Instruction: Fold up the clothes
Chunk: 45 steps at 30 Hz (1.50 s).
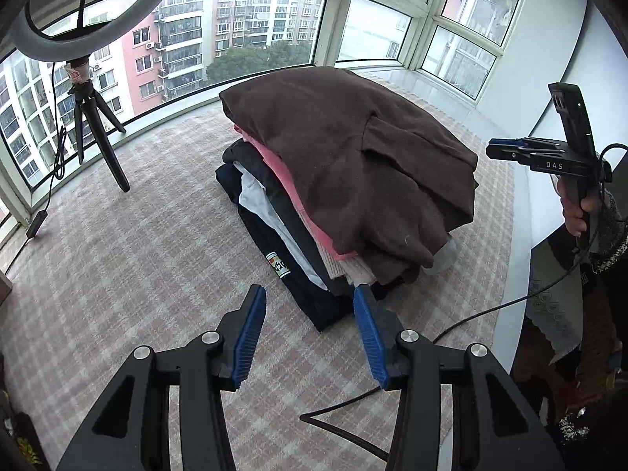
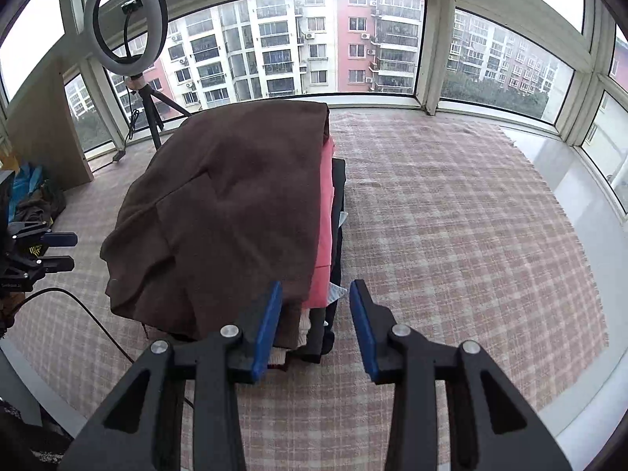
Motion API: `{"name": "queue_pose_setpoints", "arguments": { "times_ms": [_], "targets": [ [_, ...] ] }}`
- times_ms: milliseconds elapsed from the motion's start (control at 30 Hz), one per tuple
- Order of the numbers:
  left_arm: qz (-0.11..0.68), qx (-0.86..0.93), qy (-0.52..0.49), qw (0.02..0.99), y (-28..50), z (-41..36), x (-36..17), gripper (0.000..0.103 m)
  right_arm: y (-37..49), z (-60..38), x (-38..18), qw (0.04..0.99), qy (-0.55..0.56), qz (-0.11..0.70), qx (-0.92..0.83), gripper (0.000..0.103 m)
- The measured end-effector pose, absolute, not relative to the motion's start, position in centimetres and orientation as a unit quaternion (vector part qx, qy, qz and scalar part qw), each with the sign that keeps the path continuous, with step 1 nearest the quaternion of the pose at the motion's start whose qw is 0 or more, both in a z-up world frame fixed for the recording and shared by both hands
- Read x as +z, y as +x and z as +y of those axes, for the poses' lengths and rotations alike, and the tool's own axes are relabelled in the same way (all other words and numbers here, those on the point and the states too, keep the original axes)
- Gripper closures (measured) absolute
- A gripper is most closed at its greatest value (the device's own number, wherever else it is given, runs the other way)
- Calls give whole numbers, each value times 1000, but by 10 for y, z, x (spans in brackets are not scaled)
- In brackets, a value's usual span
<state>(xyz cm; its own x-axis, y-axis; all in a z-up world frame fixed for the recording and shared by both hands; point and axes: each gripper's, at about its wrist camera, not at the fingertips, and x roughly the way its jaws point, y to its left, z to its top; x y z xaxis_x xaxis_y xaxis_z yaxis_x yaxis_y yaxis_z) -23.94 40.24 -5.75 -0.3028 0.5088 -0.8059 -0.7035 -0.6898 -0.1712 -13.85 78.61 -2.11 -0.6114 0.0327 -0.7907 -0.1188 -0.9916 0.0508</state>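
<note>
My left gripper point(image 1: 310, 294) and right gripper point(image 2: 316, 288) gape empty; the clothes stack point(image 2: 235, 212) runs six-to-twelve, open checked cloth point(image 2: 451, 216) at three o'clock.

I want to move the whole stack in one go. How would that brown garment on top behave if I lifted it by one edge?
Probably floppy: the brown garment drapes and sags over the stack's sides. It would likely peel off alone, since it lies loose on the pink layer. Its thick, fuzzy-looking cloth suggests a secure, non-slippery grip.

The brown garment point(image 1: 353, 165) hides most of the folded pile point(image 1: 282, 243) beneath.
</note>
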Motion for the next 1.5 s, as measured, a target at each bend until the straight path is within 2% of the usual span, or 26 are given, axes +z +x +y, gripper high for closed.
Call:
{"name": "queue_pose_setpoints", "arguments": {
  "times_ms": [67, 100, 167, 433, 567, 767, 867, 1500],
  "targets": [
    [92, 805, -454, 370, -225, 386, -50, 51, -123, 763, -21, 49, -431, 59, 899, 47],
    [84, 807, -455, 368, -219, 379, -47, 49, -115, 750, -21, 51, -427, 63, 901, 45],
    [75, 807, -459, 362, -210, 367, -48, 43, -100, 719, -23, 51, -416, 70, 905, 45],
    [44, 806, -467, 362, -180, 328, -43, 33, -58, 625, -21, 102, -381, 130, 910, 44],
    [61, 814, -448, 364, -158, 310, -30, 29, -43, 591, -14, 138, -373, 144, 906, 44],
    [86, 807, -458, 363, -130, 281, -22, 28, -19, 531, 3, 179, -370, 120, 904, 43],
    [80, 804, -462, 367, -119, 264, -22, 28, -4, 505, 11, 186, -357, 120, 907, 28],
    [64, 801, -452, 387, -78, 194, -15, 28, 30, 414, 8, 187, -363, 93, 908, 28]
  ]
}}
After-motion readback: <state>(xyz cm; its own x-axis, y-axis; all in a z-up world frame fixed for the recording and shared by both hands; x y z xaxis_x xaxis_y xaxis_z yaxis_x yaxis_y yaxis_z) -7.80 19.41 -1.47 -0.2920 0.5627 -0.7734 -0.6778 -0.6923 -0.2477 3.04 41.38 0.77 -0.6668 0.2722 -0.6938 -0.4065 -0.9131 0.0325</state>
